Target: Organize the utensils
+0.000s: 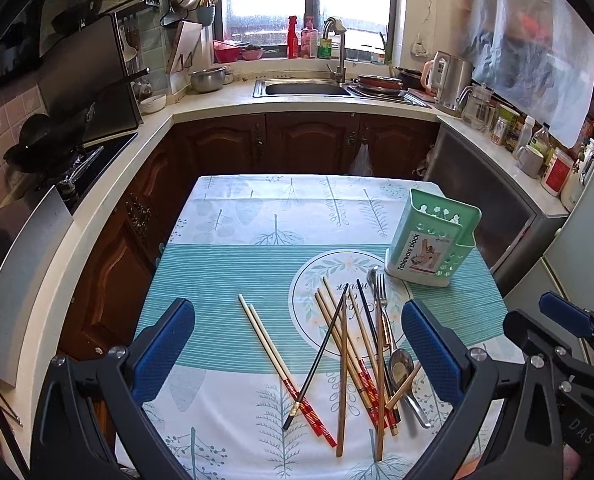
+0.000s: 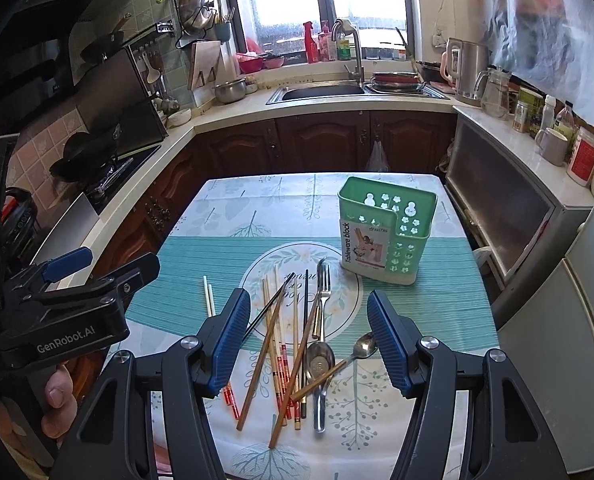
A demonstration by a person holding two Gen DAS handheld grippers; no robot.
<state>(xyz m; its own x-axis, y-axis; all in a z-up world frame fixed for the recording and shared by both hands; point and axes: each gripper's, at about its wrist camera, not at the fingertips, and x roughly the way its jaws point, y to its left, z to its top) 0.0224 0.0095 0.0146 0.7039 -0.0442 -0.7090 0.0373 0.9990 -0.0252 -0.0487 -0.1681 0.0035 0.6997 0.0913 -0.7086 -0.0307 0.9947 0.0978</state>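
A loose pile of wooden and black chopsticks (image 1: pixel 353 344) lies on the patterned tablecloth (image 1: pixel 225 264), with a fork (image 1: pixel 381 292) and a steel spoon (image 1: pixel 401 368) mixed in. A pale pair of chopsticks (image 1: pixel 265 336) lies apart to the left. The green utensil holder (image 1: pixel 433 236) stands upright behind the pile. My left gripper (image 1: pixel 299 350) hovers open above the pile, holding nothing. In the right wrist view, my right gripper (image 2: pixel 311 340) is also open and empty over the chopsticks (image 2: pixel 281 344), fork (image 2: pixel 324 284) and two spoons (image 2: pixel 321 360). The holder (image 2: pixel 389 228) stands beyond.
A person's hand (image 2: pixel 57 400) holds the left gripper (image 2: pixel 105 266) at the table's left edge. Kitchen counters ring the table: a stove with a wok (image 1: pixel 45 144) to the left, a sink (image 1: pixel 305 88) behind, a fridge (image 2: pixel 577 320) to the right.
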